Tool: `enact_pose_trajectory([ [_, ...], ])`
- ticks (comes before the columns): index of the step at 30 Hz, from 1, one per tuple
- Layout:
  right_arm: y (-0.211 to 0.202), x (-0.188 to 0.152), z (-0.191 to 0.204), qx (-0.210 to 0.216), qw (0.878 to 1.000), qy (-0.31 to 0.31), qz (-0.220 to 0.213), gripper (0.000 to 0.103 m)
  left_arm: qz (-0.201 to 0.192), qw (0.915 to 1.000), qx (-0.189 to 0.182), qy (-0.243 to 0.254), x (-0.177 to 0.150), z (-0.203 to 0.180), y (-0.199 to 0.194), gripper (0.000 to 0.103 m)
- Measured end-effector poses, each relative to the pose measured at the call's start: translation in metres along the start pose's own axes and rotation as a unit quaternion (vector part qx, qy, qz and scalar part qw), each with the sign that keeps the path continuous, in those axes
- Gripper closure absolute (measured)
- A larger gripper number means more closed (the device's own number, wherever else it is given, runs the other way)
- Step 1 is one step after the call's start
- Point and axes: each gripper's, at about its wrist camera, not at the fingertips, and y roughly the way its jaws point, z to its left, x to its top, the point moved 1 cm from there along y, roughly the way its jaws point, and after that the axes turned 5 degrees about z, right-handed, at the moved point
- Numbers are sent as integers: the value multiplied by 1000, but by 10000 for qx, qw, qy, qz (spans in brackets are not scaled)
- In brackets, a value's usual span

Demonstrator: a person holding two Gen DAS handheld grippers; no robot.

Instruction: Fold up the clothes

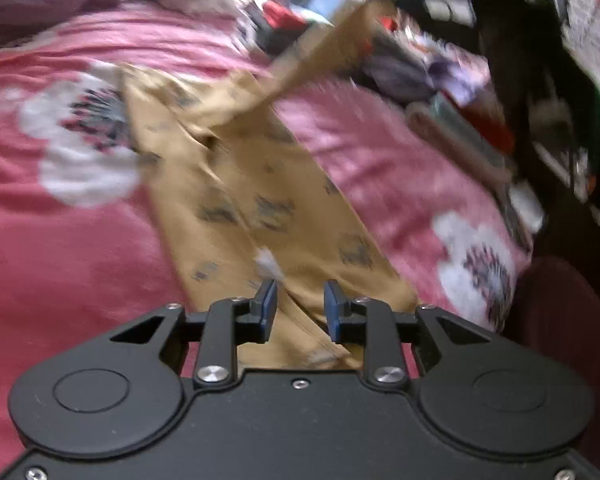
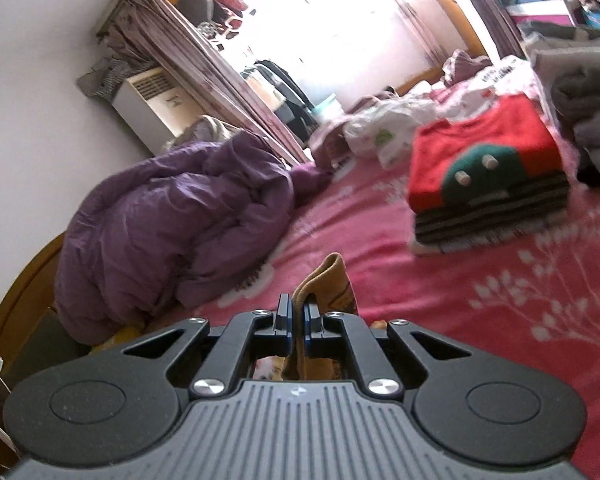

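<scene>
— What do we have here?
— Mustard-yellow trousers (image 1: 260,200) with small dark prints, lying lengthwise across the pink bed sheet.
— Flat?
— Mostly; we see one leg lifted off the bed at the far end, and its ribbed cuff (image 2: 324,280) sticks up, pinched.

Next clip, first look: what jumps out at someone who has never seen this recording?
The mustard printed garment stretches across the pink floral bedspread, one end lifted up toward the clutter beyond the bed. The right gripper is shut on its cuff, while the left gripper is open over the other end. In the right wrist view, a folded stack topped by a red sweater sits on the bed, and a purple quilt is heaped to the left.
</scene>
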Motion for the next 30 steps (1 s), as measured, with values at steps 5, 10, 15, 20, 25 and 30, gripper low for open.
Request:
enact_pose_trajectory([
  [5, -5, -26, -13, 33, 9999, -23, 129, 95, -480, 9960, 390, -638, 8, 33, -20, 79],
  [10, -11, -52, -24, -52, 9998, -74, 163, 95, -762, 9935, 468, -710, 24, 38, -18, 79],
  [15, -14, -72, -54, -169, 9994, 297, 87, 95, -920, 9944, 475, -216, 42, 21, -1, 79],
  [20, -11, -92, -96, -110, 9960, 890, 45, 95, -257, 9958, 806, -344, 55, 36, 36, 79],
  [25, -2, -117, -145, -28, 9902, 1400, 20, 95, -745, 9910, 887, -667, 76, 52, 31, 79],
  [30, -12, -128, -167, 323, 9797, 1968, -203, 95, -972, 9879, 1053, -587, 104, 58, 35, 79],
])
